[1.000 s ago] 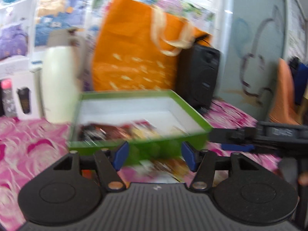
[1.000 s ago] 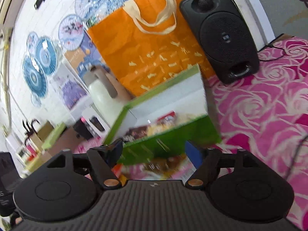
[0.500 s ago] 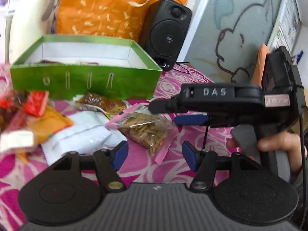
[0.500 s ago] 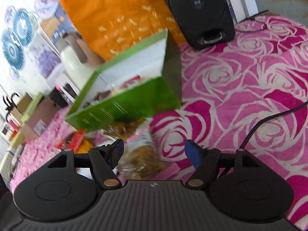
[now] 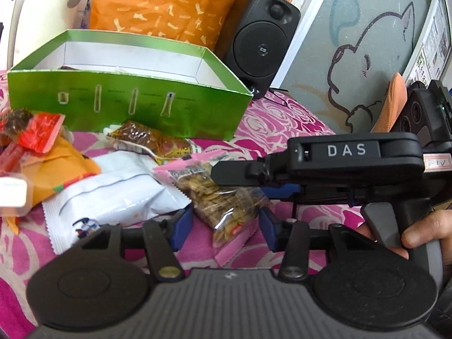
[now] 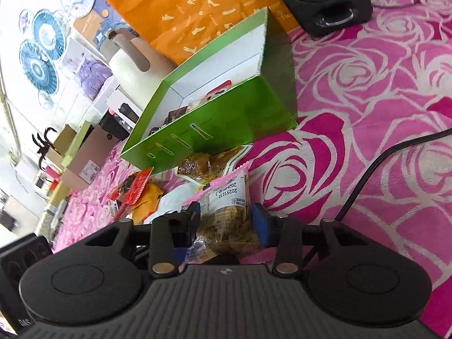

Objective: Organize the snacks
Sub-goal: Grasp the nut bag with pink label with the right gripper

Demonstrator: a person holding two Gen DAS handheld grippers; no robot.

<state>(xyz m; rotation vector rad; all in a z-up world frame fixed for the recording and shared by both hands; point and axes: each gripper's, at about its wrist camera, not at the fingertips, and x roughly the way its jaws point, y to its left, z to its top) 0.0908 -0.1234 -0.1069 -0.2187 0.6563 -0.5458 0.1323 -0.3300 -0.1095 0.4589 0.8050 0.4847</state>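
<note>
Seed packet [image 6: 226, 220] on worktop before green box [image 5: 127, 107], between spread jaws of both grippers, right gripper [image 6: 226, 220] and left gripper [image 5: 224, 226]. Contact unclear, probably none. Light, crinkly, slippery film; pinch across middle.

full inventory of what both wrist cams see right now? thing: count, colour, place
green box: 1, green outside, white inside, back of the snack pile, some snacks in it
seed packet: 1, pink and clear, between both grippers' fingers
white packet: 1, white, left of the seed packet
brown snack bag: 1, brown, clear wrap, against the box front
orange packet: 1, orange, far left
red packet: 1, red, on the orange packet
speaker: 1, black, right of the box
orange bag: 1, orange, behind the box
tablecloth: 1, pink roses
cable: 1, black, on the cloth
left gripper: open
right gripper: open
hand: on the right gripper's handle
</note>
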